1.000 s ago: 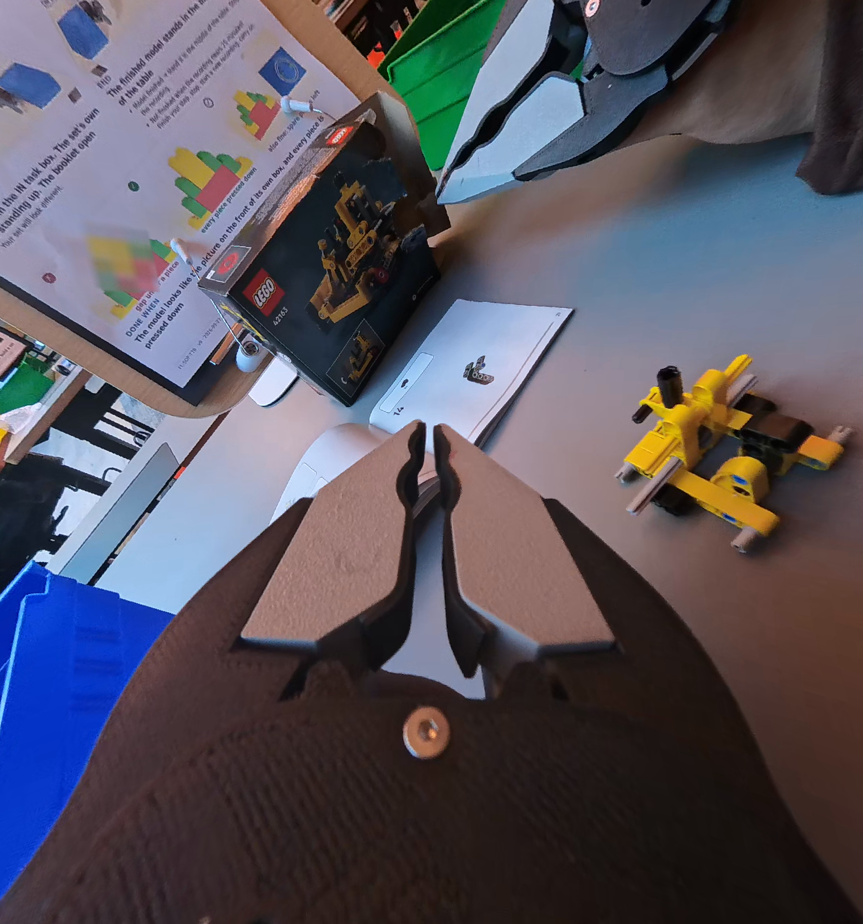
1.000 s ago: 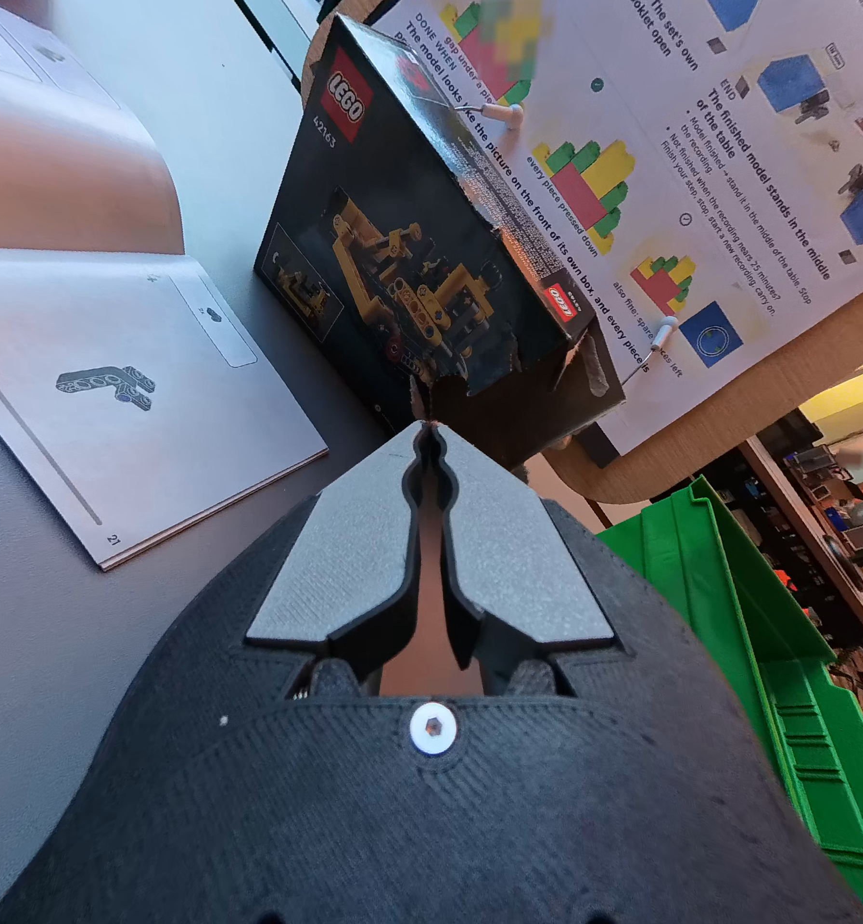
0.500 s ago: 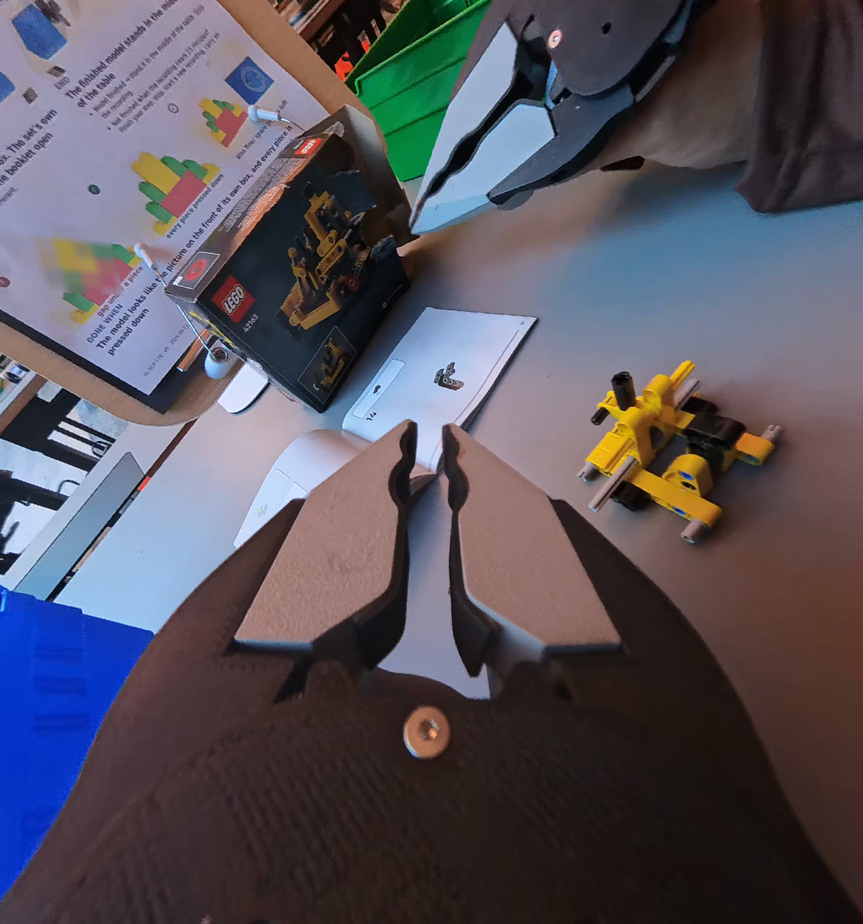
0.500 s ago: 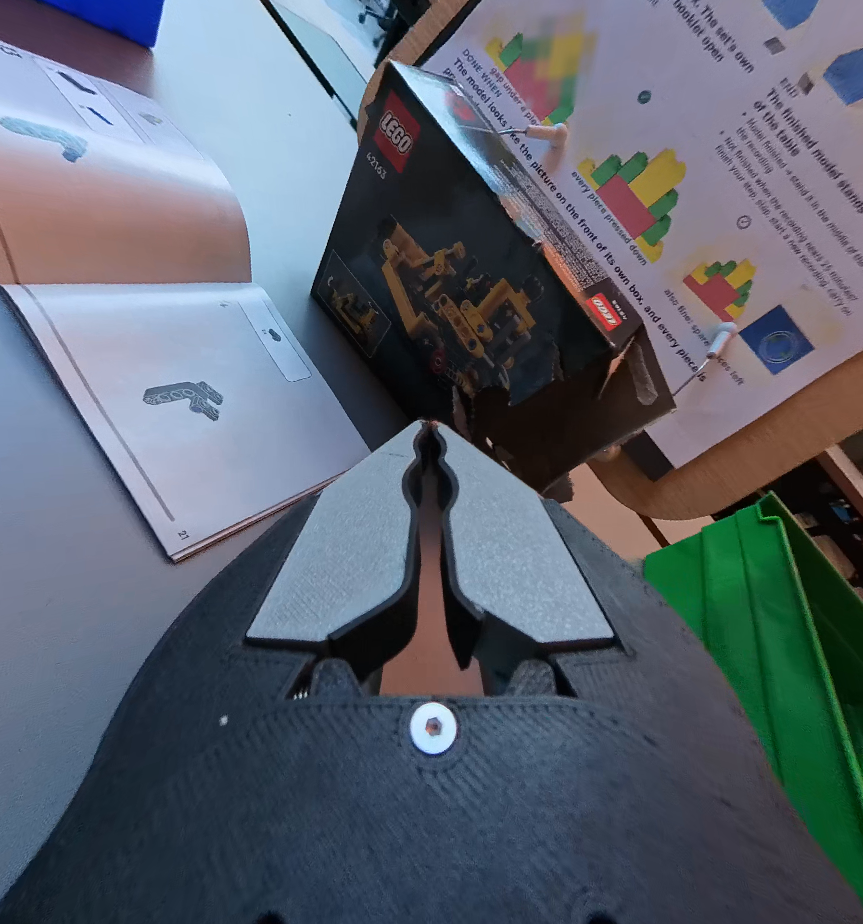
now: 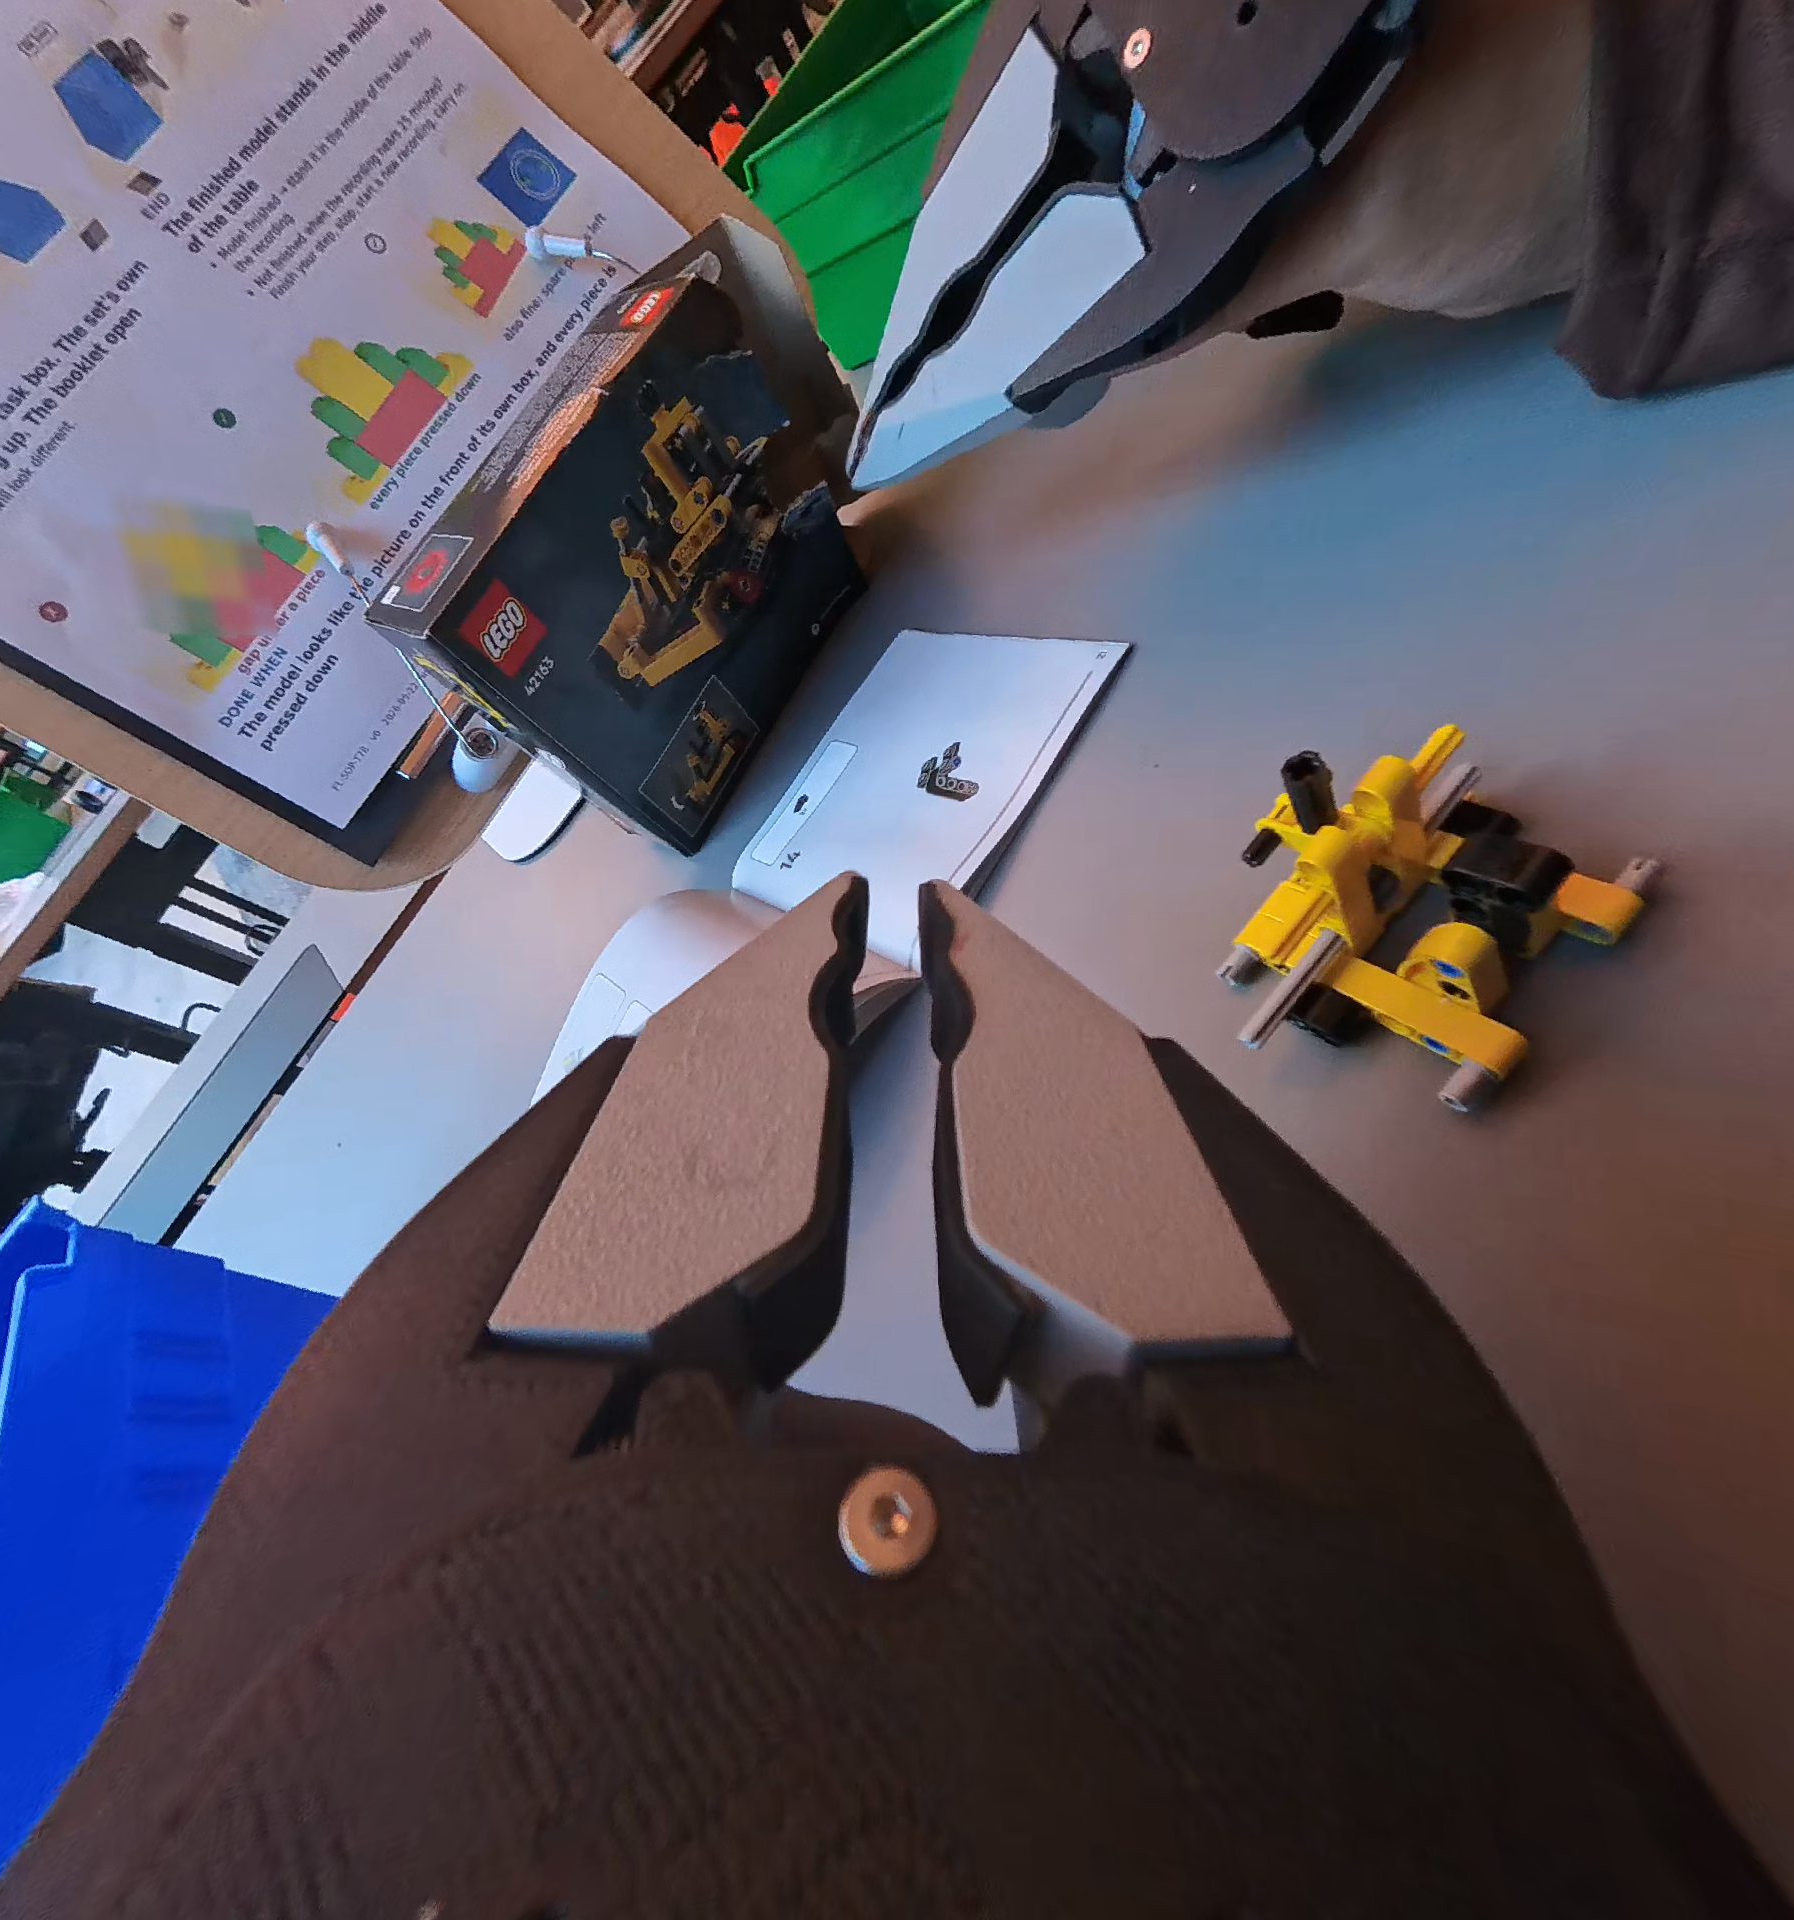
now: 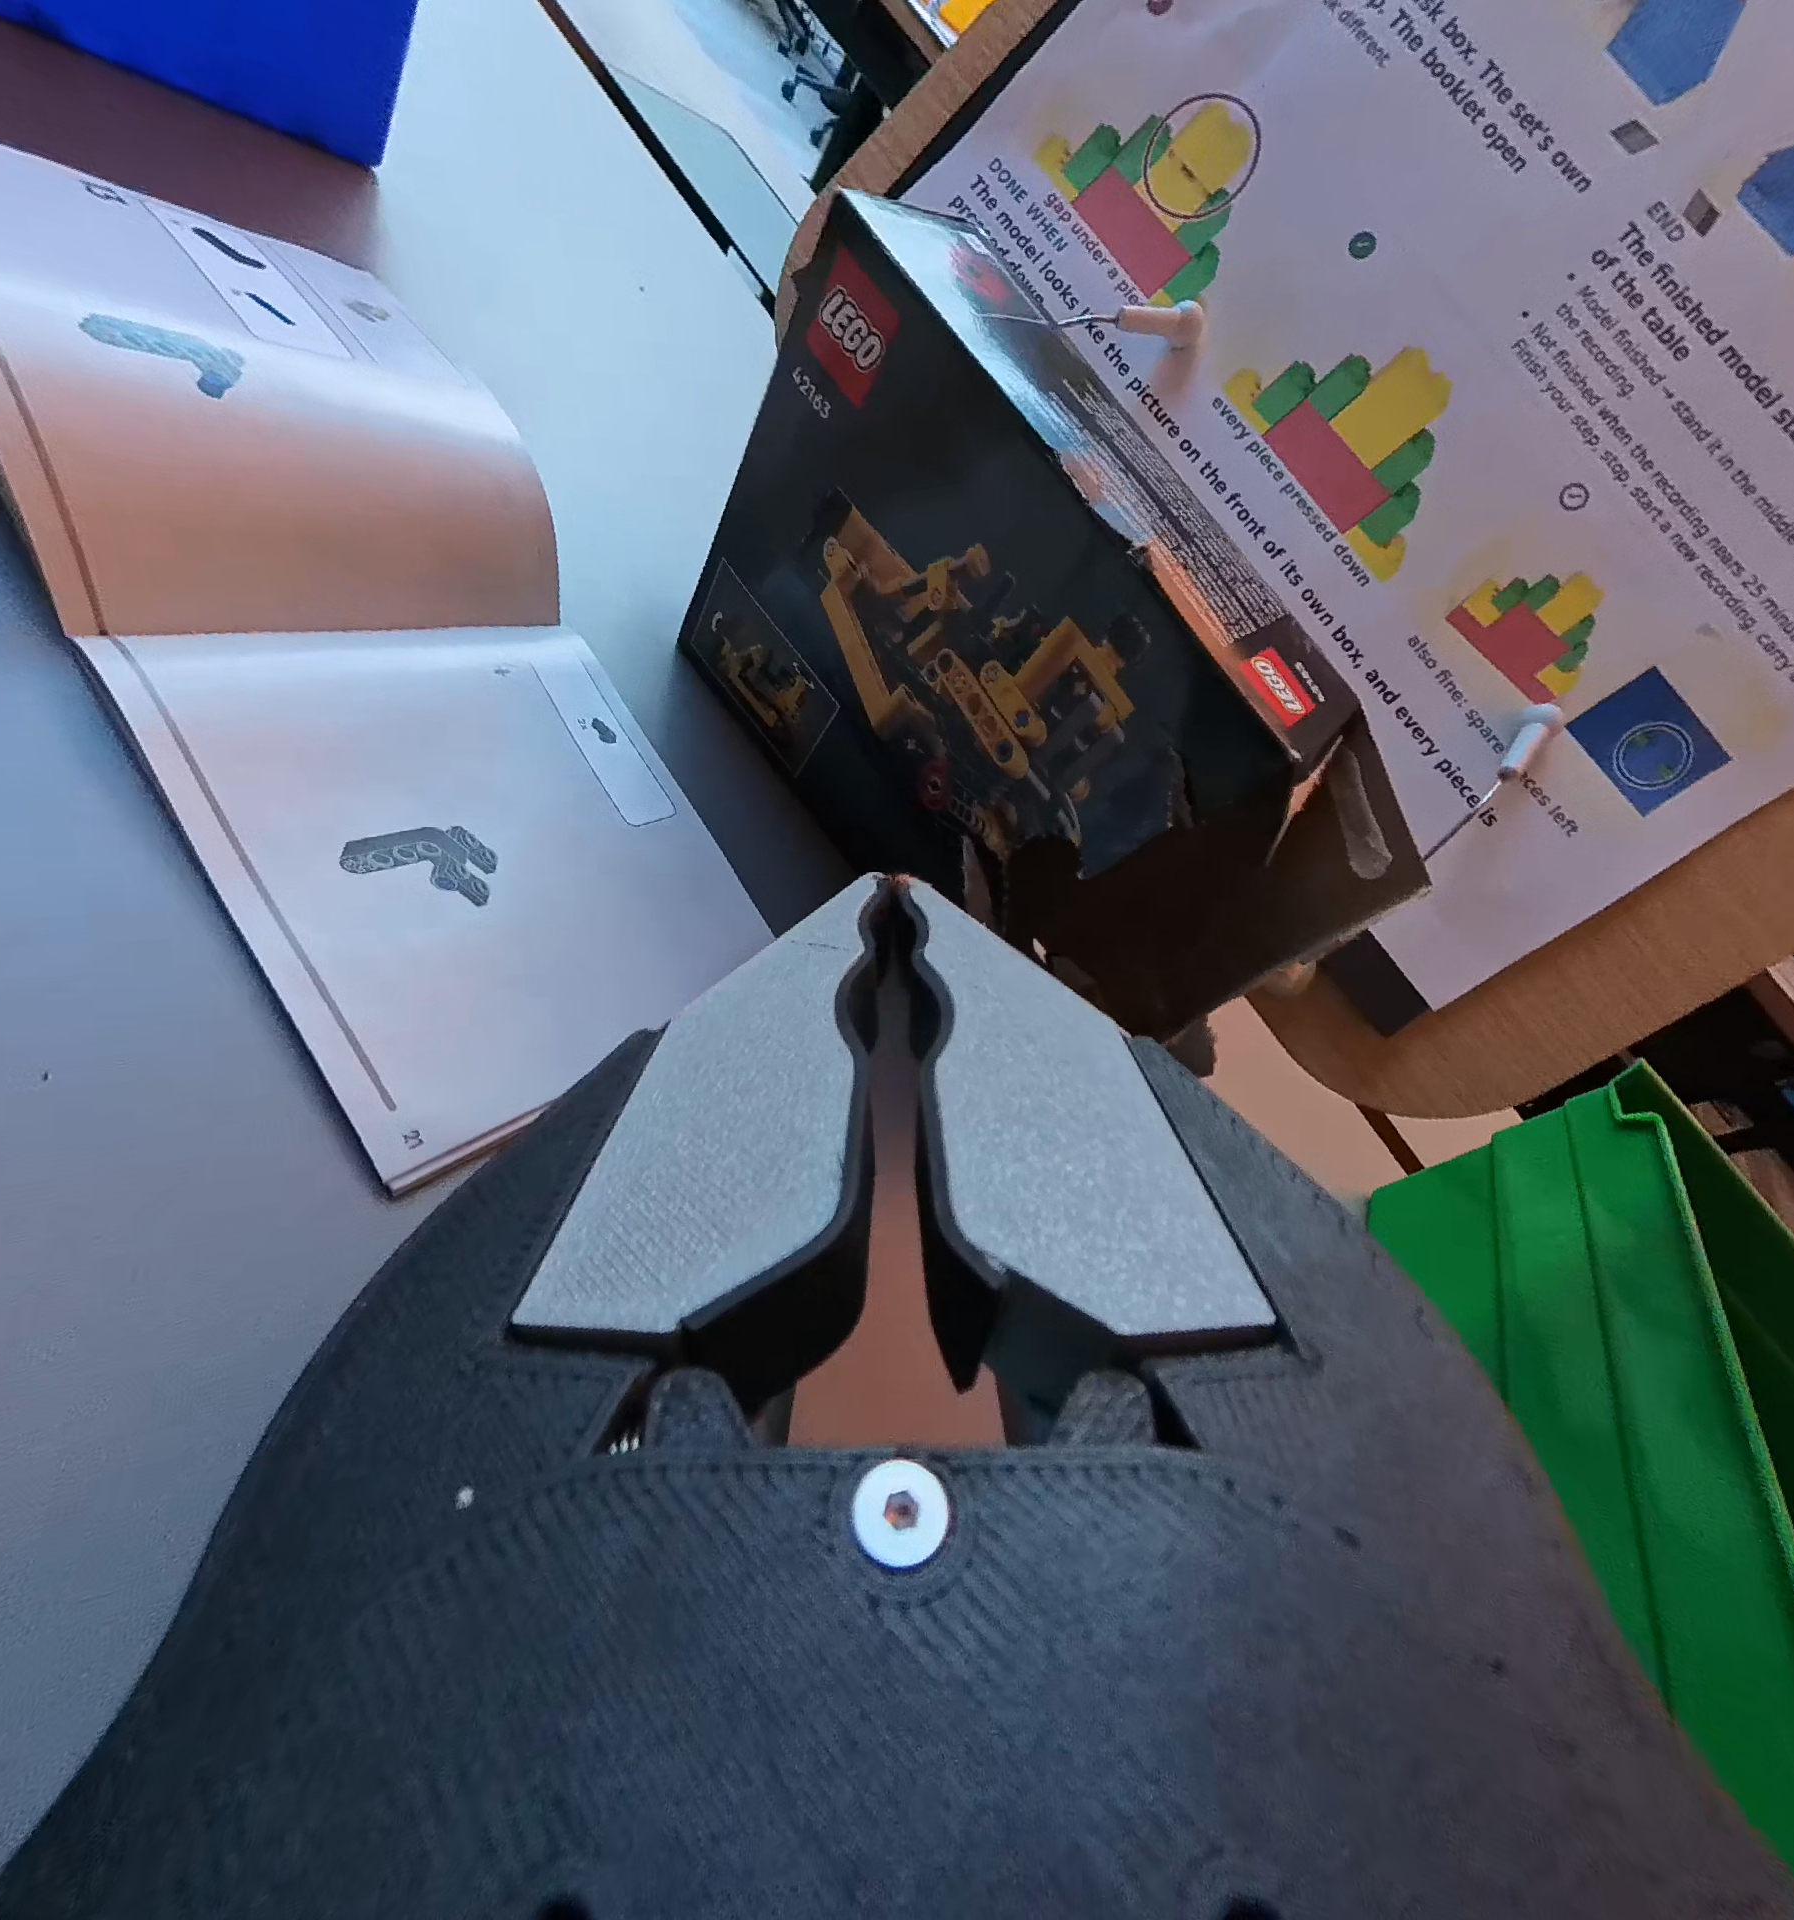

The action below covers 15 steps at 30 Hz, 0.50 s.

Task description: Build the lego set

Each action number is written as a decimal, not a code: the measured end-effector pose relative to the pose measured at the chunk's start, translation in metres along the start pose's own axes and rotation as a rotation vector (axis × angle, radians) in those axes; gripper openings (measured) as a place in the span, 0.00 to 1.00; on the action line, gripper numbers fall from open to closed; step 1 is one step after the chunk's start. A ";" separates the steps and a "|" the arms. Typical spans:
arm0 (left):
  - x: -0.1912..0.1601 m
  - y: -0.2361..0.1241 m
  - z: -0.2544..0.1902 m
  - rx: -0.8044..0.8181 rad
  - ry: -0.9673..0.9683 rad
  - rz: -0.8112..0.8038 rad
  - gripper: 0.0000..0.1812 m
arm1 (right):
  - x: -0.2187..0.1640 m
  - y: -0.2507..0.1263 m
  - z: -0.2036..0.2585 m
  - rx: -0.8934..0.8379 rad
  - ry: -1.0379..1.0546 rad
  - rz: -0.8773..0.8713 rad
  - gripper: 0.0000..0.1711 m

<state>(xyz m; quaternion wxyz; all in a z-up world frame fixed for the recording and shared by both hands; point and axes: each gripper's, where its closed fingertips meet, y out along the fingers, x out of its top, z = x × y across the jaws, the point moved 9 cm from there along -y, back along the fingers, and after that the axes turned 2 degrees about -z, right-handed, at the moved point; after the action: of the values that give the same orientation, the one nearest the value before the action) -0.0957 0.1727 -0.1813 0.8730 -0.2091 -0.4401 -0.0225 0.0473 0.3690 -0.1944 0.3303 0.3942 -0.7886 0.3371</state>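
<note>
A partly built yellow and black lego model [image 5: 1392, 914] lies on the grey table [image 5: 1392, 540], right of my left gripper [image 5: 893, 894]. The left gripper hovers over the open instruction booklet [image 5: 934, 758], its jaws a small gap apart with nothing between them. My right gripper [image 6: 885, 881] is shut and empty, its tips pointing at the black lego box [image 6: 976, 623]. It also shows in the left wrist view [image 5: 877, 457], just right of the box [image 5: 644, 603]. The booklet [image 6: 405, 831] lies left of it.
An instruction poster on a wooden board [image 5: 197, 364] stands behind the box, also in the right wrist view [image 6: 1495, 364]. A green bin [image 6: 1651, 1351] sits at the right, a blue bin [image 5: 93, 1455] at the left. A sleeved arm [image 5: 1703, 156] holds the right gripper. My right fingertips sit around 15 cm from my left ones.
The left gripper's jaws have parted slightly. The right gripper has drawn back a little from the box, so more of the booklet shows. The model has not moved.
</note>
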 end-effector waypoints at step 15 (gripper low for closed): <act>-0.016 0.003 0.028 0.101 -0.100 0.035 0.01 | 0.008 -0.007 -0.005 -0.081 -0.057 0.006 0.00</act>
<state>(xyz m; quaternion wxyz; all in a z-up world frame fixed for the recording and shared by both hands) -0.1266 0.1837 -0.1800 0.8597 -0.1730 -0.4798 0.0255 0.0505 0.3669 -0.1837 0.3224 0.3874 -0.8119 0.2948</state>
